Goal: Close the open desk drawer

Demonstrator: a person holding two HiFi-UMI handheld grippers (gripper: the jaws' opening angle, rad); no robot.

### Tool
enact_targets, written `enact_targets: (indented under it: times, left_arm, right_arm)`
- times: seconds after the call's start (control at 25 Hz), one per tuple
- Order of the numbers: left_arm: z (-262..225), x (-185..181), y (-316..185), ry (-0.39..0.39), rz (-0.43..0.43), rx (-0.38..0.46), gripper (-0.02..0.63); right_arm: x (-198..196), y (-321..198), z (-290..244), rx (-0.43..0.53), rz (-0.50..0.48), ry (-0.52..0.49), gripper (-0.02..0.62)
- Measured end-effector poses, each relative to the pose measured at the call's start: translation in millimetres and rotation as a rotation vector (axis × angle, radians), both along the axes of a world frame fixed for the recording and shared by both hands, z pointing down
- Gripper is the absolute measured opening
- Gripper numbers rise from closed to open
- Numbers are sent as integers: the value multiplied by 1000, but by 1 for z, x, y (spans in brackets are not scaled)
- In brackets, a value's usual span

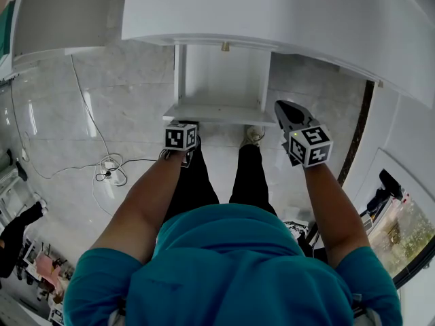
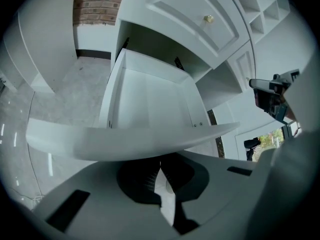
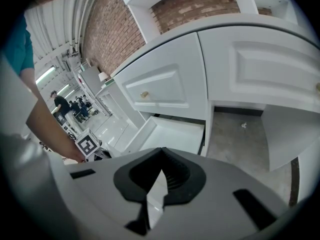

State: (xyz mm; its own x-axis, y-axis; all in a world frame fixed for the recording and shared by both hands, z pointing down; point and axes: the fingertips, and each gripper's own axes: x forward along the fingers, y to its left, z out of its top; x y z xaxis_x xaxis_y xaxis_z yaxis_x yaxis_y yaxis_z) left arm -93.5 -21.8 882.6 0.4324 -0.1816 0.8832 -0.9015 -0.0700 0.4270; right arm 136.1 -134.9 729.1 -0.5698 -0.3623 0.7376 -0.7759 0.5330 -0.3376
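Beside the open drawer (image 1: 219, 112), a cable (image 1: 112, 172) coils.

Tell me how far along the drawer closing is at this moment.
Done: nothing yet; the drawer stands pulled well out of the desk. In hand: the left gripper, jaws shut and empty, sits right at the drawer front; the right gripper, also shut and empty, is held beside the drawer's right corner. Left: the whole push inward.
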Motion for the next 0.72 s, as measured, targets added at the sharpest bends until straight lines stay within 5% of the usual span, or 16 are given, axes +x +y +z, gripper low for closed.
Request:
enact_targets:
  times: [0.72]
  left_arm:
    - [-2, -3, -44, -23, -6, 46, 15]
  right_arm:
    - [3, -5, 0, 8, 17, -20, 21]
